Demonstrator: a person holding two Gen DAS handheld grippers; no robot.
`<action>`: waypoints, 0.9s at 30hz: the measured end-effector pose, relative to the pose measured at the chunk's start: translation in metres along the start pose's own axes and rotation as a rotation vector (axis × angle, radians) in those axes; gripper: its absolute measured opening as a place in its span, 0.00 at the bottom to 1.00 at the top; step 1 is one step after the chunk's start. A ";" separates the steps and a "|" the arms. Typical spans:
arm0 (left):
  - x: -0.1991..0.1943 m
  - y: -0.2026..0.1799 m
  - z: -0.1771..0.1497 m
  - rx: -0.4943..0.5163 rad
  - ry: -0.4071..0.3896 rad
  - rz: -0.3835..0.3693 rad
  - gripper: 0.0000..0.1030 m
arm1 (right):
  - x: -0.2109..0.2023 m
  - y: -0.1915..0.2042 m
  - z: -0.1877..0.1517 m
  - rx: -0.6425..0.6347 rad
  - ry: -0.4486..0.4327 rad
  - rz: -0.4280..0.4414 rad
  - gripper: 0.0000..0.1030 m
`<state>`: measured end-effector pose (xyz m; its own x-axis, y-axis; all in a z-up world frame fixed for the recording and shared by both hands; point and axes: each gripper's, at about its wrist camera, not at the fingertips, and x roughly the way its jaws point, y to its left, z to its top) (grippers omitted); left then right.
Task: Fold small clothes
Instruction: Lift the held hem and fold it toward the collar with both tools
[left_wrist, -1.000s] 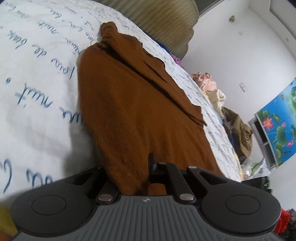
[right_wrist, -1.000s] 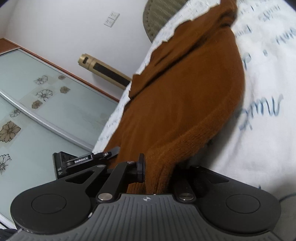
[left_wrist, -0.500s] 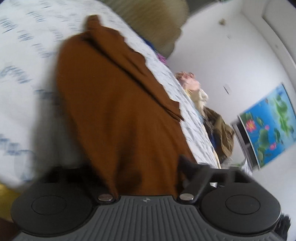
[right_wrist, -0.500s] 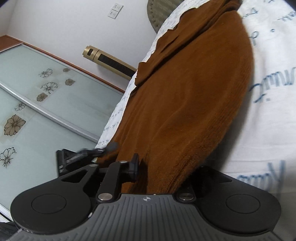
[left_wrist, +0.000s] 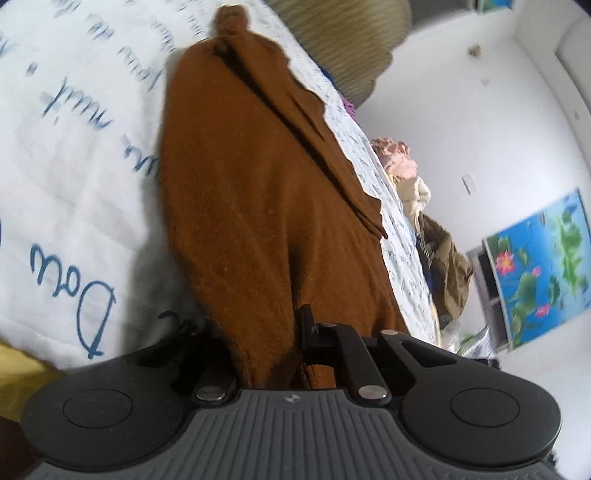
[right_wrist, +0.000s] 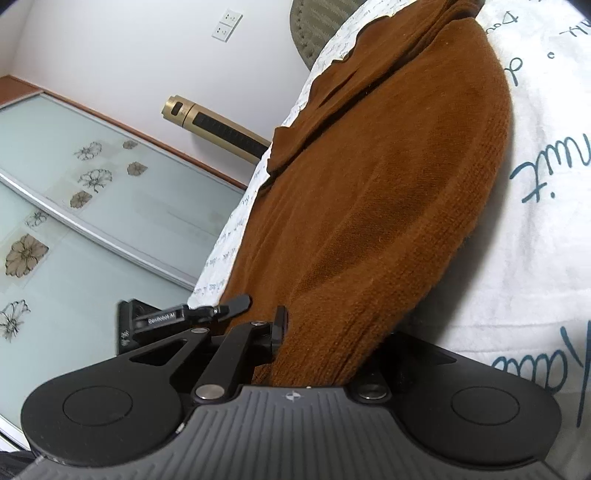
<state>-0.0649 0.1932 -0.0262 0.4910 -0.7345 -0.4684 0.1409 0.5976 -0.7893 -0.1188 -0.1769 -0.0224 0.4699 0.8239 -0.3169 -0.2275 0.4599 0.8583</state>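
Brown knit sweater (left_wrist: 266, 206) is spread along the white bedsheet (left_wrist: 74, 155) with blue handwriting print, and everything else I'll place relative to it.

Left wrist view: the left gripper (left_wrist: 266, 350) is pinched onto the sweater's near hem, cloth bunched between the fingers. A folded-in sleeve or flap runs along the sweater's far-right side. Past the sweater's far end is a ribbed olive pillow (left_wrist: 343, 40). Off to its right, beyond the bed edge, sits a pile of clothes (left_wrist: 417, 206) against a white wall, plus a blue flower picture (left_wrist: 539, 269).

Right wrist view: the right gripper (right_wrist: 325, 350) is clamped on the other near corner of the sweater (right_wrist: 376, 206), thick knit stuffed between its fingers. The left gripper's tip (right_wrist: 221, 308) pokes in just left of the sweater. Further left are frosted sliding doors with flower decals (right_wrist: 74, 221) and a gold tower fan (right_wrist: 218, 127).

Handling guess: soft, floppy, a bit heavy for knitwear, not slippery. It'll sag and stretch, so holding both hem corners like this seems right. The bedding is soft, so it may drag and wrinkle underneath.
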 end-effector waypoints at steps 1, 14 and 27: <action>0.000 -0.005 0.000 0.020 -0.001 -0.012 0.07 | -0.001 0.000 0.001 -0.006 -0.006 -0.002 0.11; 0.049 -0.015 0.036 -0.037 -0.016 -0.048 0.07 | 0.018 0.004 0.037 -0.054 -0.060 -0.062 0.12; 0.061 -0.021 0.070 0.047 -0.032 0.059 0.07 | 0.035 0.005 0.078 -0.134 -0.152 -0.203 0.11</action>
<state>0.0223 0.1585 -0.0108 0.5265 -0.6872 -0.5005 0.1502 0.6546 -0.7409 -0.0371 -0.1723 0.0020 0.6373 0.6561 -0.4043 -0.2217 0.6585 0.7191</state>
